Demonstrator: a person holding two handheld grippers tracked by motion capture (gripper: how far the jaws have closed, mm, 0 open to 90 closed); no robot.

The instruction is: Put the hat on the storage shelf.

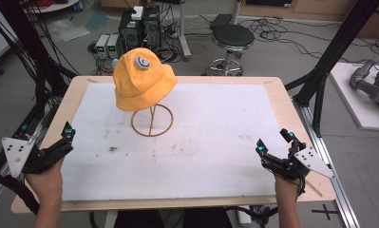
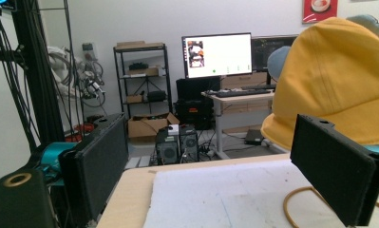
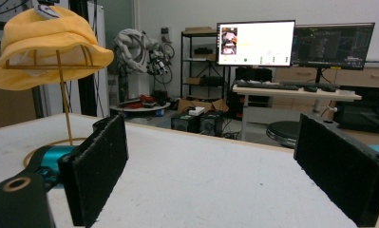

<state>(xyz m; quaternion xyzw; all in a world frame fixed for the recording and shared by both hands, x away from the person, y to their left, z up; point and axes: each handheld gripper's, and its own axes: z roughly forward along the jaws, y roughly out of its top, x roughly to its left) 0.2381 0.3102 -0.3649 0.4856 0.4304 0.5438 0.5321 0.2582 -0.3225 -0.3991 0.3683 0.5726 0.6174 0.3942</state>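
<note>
A yellow bucket hat [image 1: 143,78] with a round white badge sits on a thin gold wire stand [image 1: 152,121] at the back left of the white mat [image 1: 211,142]. My left gripper [image 1: 69,137] is held at the table's left edge, open and holding nothing. In the left gripper view the hat [image 2: 336,80] looms ahead on the right, beyond the open left gripper [image 2: 220,164]. My right gripper [image 1: 273,141] hovers at the front right, also open. In the right gripper view the hat [image 3: 47,47] and stand [image 3: 63,102] are far off to the left of the right gripper [image 3: 215,166].
The mat lies on a wooden table [image 1: 282,102]. Behind the table are a black stool [image 1: 232,38] and computer boxes [image 1: 139,28] on the floor with cables. Black frame posts [image 1: 336,47] flank the table. A grey robot arm [image 1: 372,83] lies to the right.
</note>
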